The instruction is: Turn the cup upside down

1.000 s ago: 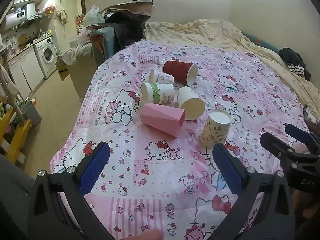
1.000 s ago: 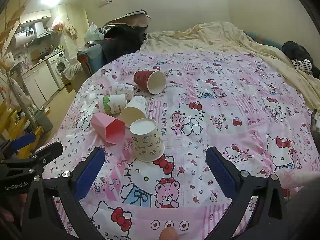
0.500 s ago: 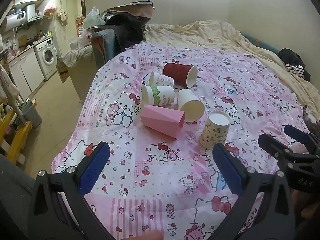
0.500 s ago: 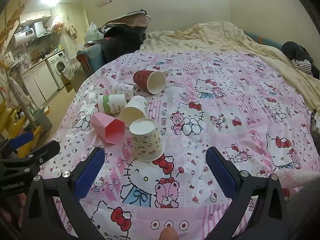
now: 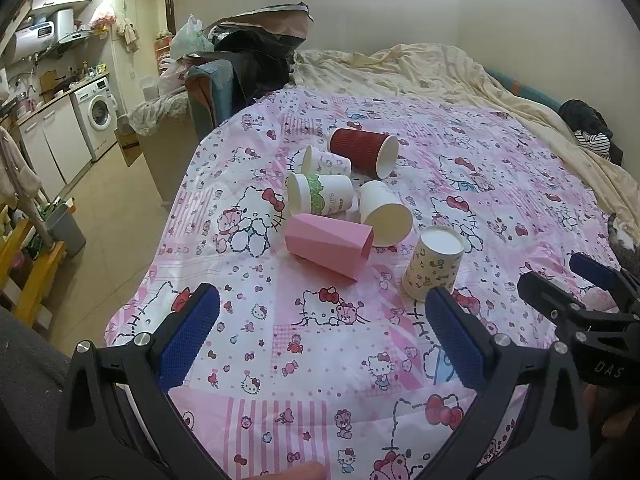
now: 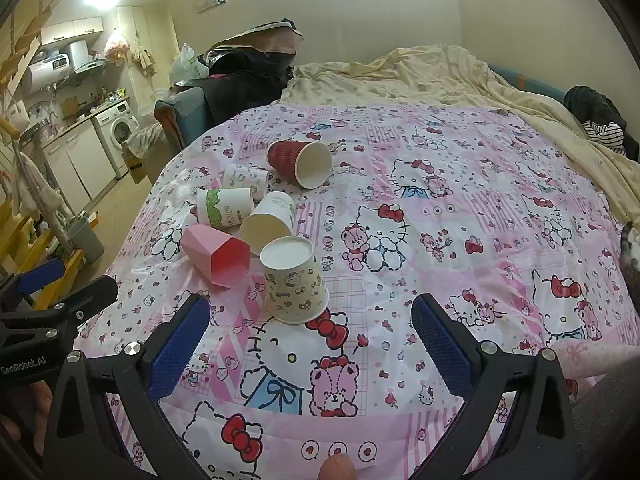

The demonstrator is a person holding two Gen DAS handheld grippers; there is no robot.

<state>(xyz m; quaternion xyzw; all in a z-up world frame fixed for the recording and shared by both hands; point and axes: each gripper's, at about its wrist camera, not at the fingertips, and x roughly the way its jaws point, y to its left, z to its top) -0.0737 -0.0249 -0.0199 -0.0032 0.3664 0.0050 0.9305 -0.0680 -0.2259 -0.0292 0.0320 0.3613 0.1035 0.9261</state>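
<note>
Several cups lie on a pink Hello Kitty sheet [image 5: 320,360]. A cartoon-print paper cup [image 5: 434,262] [image 6: 294,280] stands upside down, base up. On their sides lie a pink faceted cup [image 5: 328,246] [image 6: 216,254], a plain white cup [image 5: 384,212] [image 6: 268,220], a green-banded cup [image 5: 320,198] [image 6: 224,206], a small printed cup [image 5: 326,162] [image 6: 245,178] and a red ribbed cup [image 5: 364,150] [image 6: 300,160]. My left gripper [image 5: 320,336] is open and empty, near the front edge. My right gripper [image 6: 312,344] is open and empty, just in front of the upside-down cup.
A beige blanket [image 5: 420,68] covers the far bed. A dark pile of bags and clothes [image 5: 248,52] sits at the back left. The floor and a washing machine [image 5: 98,114] lie off the bed's left edge. Each gripper shows in the other's view [image 5: 580,312] [image 6: 44,312].
The left wrist view has drifted slightly; the cups sit a little lower and righter in it. The cups themselves and the right gripper have not moved.
</note>
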